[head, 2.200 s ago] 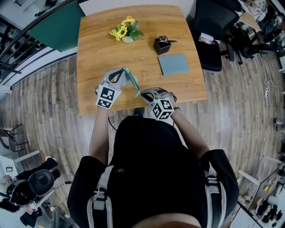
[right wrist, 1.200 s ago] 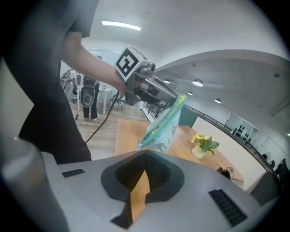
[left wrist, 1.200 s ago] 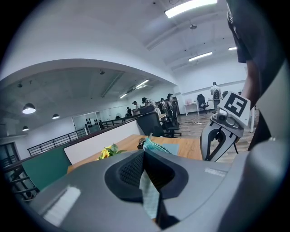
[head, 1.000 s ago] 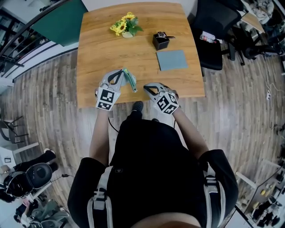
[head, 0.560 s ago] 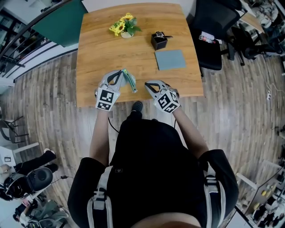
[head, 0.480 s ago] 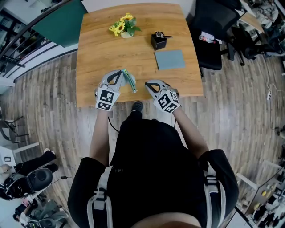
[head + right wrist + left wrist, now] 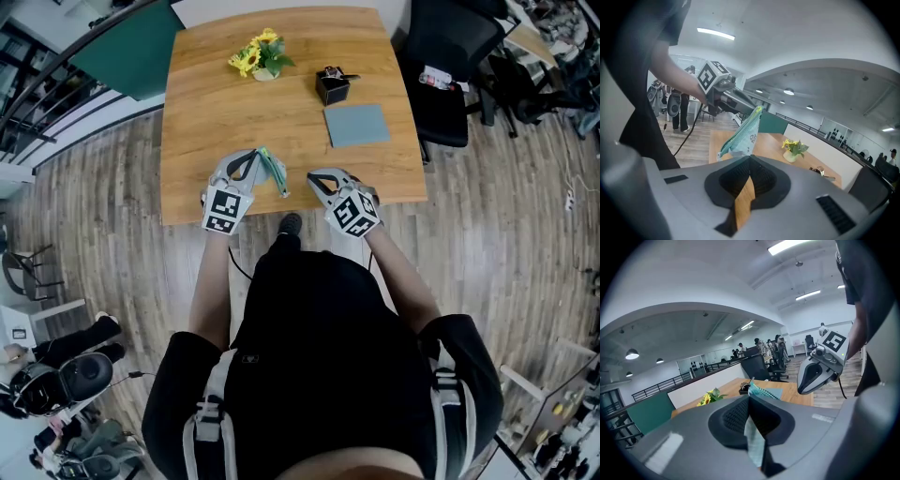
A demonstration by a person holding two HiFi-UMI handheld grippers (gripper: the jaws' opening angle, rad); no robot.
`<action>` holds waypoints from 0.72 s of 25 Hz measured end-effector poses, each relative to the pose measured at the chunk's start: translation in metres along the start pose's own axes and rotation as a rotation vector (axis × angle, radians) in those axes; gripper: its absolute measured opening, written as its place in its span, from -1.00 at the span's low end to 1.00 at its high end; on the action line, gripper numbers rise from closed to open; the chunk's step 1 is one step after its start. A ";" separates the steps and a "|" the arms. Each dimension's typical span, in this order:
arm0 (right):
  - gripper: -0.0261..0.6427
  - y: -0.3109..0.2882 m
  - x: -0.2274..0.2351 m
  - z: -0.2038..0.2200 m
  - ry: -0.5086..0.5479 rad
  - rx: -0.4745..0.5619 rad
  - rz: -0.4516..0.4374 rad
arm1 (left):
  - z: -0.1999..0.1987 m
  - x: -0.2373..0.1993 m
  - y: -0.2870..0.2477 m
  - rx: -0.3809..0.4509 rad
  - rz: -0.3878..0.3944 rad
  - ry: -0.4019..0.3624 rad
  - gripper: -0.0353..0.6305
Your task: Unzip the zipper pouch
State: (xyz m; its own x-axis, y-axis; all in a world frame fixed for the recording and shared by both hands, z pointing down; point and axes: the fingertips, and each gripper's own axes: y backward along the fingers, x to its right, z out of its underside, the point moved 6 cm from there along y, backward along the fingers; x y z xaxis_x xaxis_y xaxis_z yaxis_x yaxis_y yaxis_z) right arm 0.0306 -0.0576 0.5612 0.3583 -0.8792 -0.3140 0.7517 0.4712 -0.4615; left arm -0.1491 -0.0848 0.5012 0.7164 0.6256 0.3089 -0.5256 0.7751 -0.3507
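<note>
Two tools hang over the near edge of the counter (image 7: 206, 112). The left tool (image 7: 749, 398) is clenched on the top of the teal zipper pouch (image 7: 740, 133), which hangs from it above the wood. In the left gripper view, its jaws hide most of the fabric. The right tool (image 7: 750, 159) is clenched on nothing, just beside the pouch and apart from it. The zipper pull cannot be made out. A small dark print on the pouch's side is too small to read.
</note>
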 end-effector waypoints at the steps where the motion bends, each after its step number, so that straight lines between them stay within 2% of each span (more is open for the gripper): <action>1: -0.91 0.000 0.000 0.001 -0.002 -0.001 -0.001 | 0.000 0.000 0.000 -0.002 0.000 -0.001 -0.88; 18: -0.91 0.013 0.003 0.029 -0.056 -0.006 0.006 | -0.007 0.014 -0.012 -0.036 0.005 -0.018 -0.88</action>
State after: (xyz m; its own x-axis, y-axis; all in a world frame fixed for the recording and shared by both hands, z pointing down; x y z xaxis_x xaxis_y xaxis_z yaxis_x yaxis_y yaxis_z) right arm 0.0572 -0.0566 0.5782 0.3935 -0.8788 -0.2700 0.7460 0.4769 -0.4649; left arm -0.1296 -0.0859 0.5030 0.7054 0.6308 0.3231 -0.5117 0.7687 -0.3837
